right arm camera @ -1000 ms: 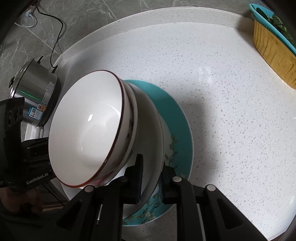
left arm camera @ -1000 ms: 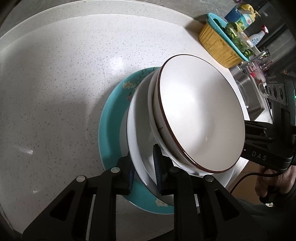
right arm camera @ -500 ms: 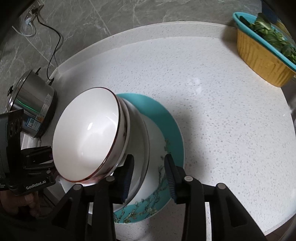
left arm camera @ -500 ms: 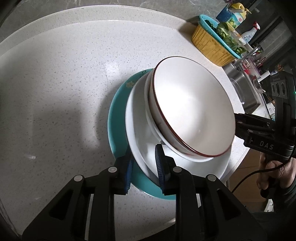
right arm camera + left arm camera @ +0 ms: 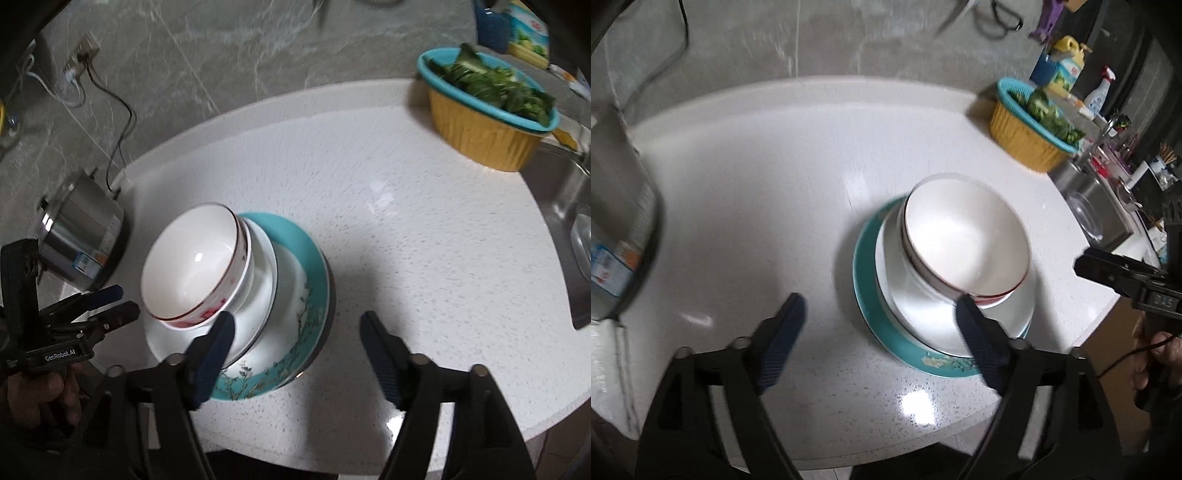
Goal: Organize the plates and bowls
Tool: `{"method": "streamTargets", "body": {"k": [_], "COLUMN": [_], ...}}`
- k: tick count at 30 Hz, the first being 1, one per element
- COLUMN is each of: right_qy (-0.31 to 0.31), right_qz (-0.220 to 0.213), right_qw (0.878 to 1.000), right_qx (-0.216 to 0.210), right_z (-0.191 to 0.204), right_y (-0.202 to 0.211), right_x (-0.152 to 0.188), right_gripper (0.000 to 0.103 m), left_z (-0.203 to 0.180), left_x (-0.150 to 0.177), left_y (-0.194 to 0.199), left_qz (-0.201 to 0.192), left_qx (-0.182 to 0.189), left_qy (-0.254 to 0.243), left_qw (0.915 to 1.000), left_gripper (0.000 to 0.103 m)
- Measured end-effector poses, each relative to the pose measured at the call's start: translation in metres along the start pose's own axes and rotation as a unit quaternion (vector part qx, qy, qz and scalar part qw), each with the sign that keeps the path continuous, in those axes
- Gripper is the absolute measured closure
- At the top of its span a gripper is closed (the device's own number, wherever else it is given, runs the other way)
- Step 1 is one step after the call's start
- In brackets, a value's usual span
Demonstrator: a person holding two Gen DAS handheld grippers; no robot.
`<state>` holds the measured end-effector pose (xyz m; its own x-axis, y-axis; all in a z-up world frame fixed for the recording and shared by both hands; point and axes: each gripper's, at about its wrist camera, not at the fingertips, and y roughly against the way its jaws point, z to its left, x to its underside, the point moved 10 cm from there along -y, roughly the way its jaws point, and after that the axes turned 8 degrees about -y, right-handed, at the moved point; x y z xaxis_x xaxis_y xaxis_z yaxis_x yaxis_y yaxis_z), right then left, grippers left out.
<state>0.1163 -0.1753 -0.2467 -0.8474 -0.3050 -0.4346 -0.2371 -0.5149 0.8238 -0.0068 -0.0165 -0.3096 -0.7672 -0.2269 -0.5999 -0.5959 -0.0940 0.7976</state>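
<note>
Now both grippers, a second ago pinched on the stack's rim, are opening with nothing between them — left gripper (image 5: 875, 332) and right gripper (image 5: 295, 332) lifted clear — leaving the white red-rimmed bowls (image 5: 964, 240) nested on the white plate (image 5: 258, 291) and teal floral plate (image 5: 306, 258) near the white speckled counter's (image 5: 757, 192) front edge, so stacking looks finished.

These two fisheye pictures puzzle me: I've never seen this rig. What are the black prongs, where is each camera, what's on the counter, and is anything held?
No robot here: a person holds a two-finger tool in each hand, with a camera on each looking along its fingers. The prongs at the bottom are the left tool and the right tool. Both are opening, with nothing between them. On the white counter a red-rimmed bowl sits on a white plate on a teal plate. Nearby are a yellow basket of greens and a steel cooker.
</note>
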Motion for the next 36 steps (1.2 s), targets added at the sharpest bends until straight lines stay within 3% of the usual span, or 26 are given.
{"method": "streamTargets", "body": {"k": [4,8,11,14,17,21,27,36], "right_qy": [-0.007,0.001,0.008,-0.002,-0.015,-0.056,-0.086,-0.109], "right_qz": [-0.038,-0.067,-0.092,-0.115,-0.132,-0.147,-0.17,-0.176], "right_qw": [0.999,0.998,0.995,0.992,0.989,0.983,0.968,0.959], "right_qx": [-0.004,0.012,0.038,0.048,0.068,0.094,0.161,0.194], "right_z": [0.005,0.017,0.026,0.032,0.041,0.057,0.082,0.097], "right_y": [0.025,0.047,0.063,0.076,0.083,0.088,0.093,0.102], "right_x": [-0.002,-0.002,0.001,0.001,0.002,0.002,0.005,0.014], "right_gripper": [0.0,0.0,0.0,0.0,0.0,0.0,0.0,0.0], "left_z": [-0.009,-0.01,-0.023,-0.021,-0.022,-0.01,0.002,0.011], "left_x": [-0.005,-0.014,-0.021,-0.025,-0.027,-0.029,-0.036,-0.054], "left_y": [0.032,0.059,0.077,0.096,0.097,0.098,0.096,0.107], "left_qz": [-0.026,-0.052,-0.08,-0.108,-0.08,-0.05,-0.046,-0.05], "left_qx": [-0.012,-0.037,-0.002,0.016,0.037,-0.016,0.002,0.019], "left_qy": [0.004,0.015,0.003,0.024,-0.013,-0.081,-0.102,-0.096], "left_qw": [0.9996,0.9979,0.9968,0.9937,0.9961,0.9953,0.9937,0.994], "left_gripper": [0.01,0.01,0.01,0.01,0.01,0.01,0.01,0.01]}}
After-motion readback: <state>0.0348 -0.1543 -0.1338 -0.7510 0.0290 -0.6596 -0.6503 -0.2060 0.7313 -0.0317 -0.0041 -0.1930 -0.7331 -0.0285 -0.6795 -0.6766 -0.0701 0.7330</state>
